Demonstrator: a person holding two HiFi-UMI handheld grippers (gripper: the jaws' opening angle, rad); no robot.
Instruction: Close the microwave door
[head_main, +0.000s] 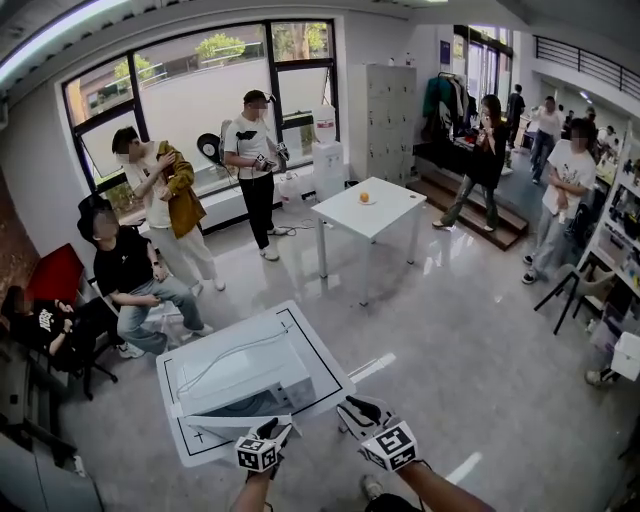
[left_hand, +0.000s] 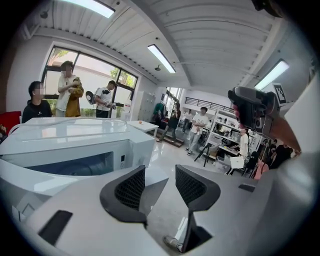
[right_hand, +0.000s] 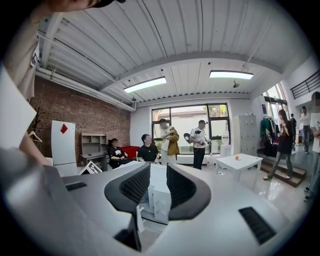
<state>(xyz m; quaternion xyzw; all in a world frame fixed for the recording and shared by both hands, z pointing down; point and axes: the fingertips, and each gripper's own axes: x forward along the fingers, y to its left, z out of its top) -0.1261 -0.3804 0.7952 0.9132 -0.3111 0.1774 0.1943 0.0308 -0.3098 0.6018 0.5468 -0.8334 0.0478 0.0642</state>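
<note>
The microwave (head_main: 240, 368) sits on a white surface (head_main: 322, 365) at about 7 o'clock in the head view, its dark front facing the person. The door (head_main: 240, 427) looks to be the white flap jutting out along the front edge. It seems open, though which way it hinges I cannot tell. The left tool (head_main: 270, 433) hangs just off that flap at its 5 o'clock. In its own view the jaws stand moderately apart with only floor between them, holding nothing, and the microwave lies off at 10 o'clock. The right tool (head_main: 360, 412) is further out at the microwave's 4 o'clock, off the surface's corner. Its jaws are parted a little less and also empty, with the microwave showing beyond the gap, well clear of them. The door is likely a stiff, light panel that swings on its hinge, with smooth painted faces that a pinch could slip on. A flat push on its free edge, far from the hinge, should serve better than a grip. The oven itself is probably heavy enough to stay put under a gentle push.
</note>
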